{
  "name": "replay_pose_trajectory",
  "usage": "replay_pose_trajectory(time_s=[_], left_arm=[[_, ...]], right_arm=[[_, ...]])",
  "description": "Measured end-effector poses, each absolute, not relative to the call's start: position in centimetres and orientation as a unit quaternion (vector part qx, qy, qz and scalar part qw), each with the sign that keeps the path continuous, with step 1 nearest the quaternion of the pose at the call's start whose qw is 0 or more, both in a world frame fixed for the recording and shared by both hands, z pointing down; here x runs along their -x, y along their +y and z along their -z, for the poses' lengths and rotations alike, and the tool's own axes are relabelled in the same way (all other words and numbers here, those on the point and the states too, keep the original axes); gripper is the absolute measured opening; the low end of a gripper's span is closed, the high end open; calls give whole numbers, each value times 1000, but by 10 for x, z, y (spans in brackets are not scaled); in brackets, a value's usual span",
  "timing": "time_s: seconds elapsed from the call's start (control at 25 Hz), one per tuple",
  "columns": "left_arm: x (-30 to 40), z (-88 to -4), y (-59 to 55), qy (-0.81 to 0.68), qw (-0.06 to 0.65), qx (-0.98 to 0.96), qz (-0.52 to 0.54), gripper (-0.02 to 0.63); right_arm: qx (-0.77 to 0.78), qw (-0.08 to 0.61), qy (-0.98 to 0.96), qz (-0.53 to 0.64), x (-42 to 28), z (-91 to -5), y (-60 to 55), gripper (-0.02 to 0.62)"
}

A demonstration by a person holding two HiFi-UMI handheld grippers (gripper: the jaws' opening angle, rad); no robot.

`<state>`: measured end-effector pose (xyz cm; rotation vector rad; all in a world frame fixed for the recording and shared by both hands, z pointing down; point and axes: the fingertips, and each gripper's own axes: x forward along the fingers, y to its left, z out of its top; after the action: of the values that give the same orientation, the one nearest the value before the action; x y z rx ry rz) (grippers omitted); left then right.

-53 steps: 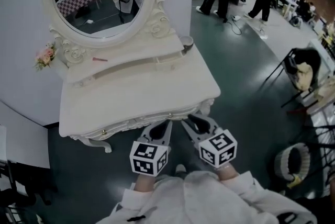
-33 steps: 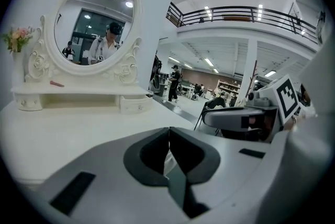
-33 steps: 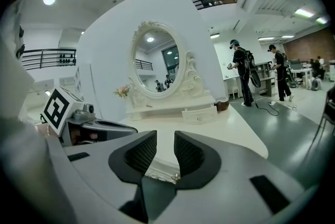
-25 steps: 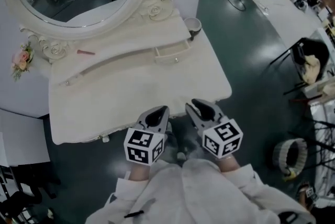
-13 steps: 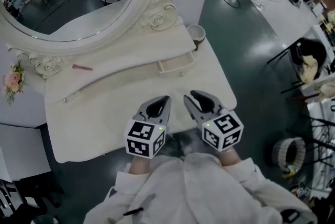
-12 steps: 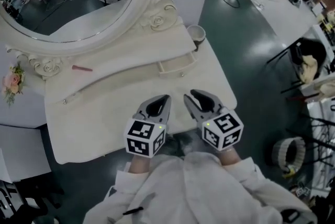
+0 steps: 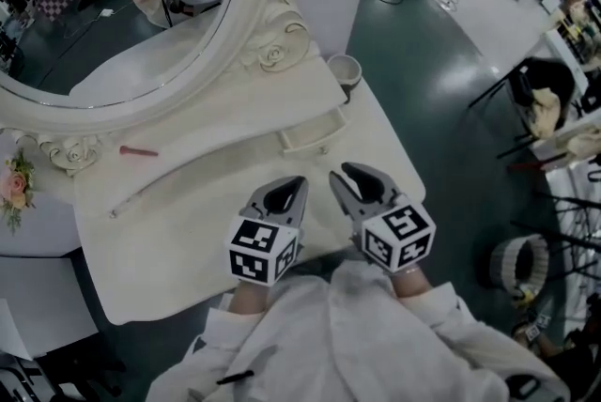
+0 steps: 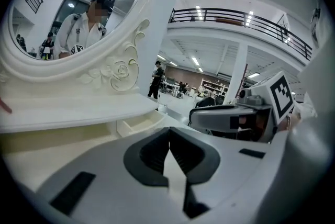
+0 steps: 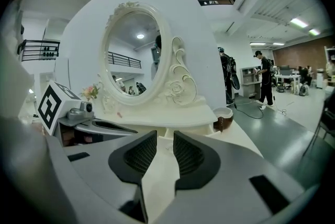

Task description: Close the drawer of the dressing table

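Dressing table (image 7: pixel 188 222): white, with an oval mirror (image 7: pixel 113 15) mounted at the rear. A raised shelf runs beneath the mirror along the back of the counter.

Drawer (image 7: pixel 310 133): set in the right end of the raised shelf and pulled partway out over the counter. Its interior is exposed and appears empty. In the left gripper view the drawer (image 8: pixel 138 124) lies just beyond the jaw tips, slightly to their left.

Left gripper (image 7: pixel 293 184): positioned above the front part of the counter, clear of the drawer. Its own view shows the jaw tips touching with nothing held (image 8: pixel 168 131).

Right gripper (image 7: pixel 340 175): positioned beside the left gripper, above the front of the counter, aimed toward the drawer and apart from it. Its own view shows the jaws separated by a narrow gap with nothing between them (image 9: pixel 165 136).

Other items: a cup (image 7: pixel 344 69) stands at the right end of the shelf top, behind the drawer. A small pink object (image 7: pixel 138 150) lies on the shelf top toward the left. A pink flower (image 7: pixel 13 189) sits at the far left edge
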<state>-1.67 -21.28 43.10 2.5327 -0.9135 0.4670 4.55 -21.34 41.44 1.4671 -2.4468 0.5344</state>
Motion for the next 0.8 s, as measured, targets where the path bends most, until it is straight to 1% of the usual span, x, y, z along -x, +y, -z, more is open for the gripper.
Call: replay_pose_trajectory(time_s=[0.8], left_arm=[[25, -457, -226, -373, 246, -877, -176, 6]], right_arm=[[-461, 154, -847, -215, -46, -441, -232, 87]])
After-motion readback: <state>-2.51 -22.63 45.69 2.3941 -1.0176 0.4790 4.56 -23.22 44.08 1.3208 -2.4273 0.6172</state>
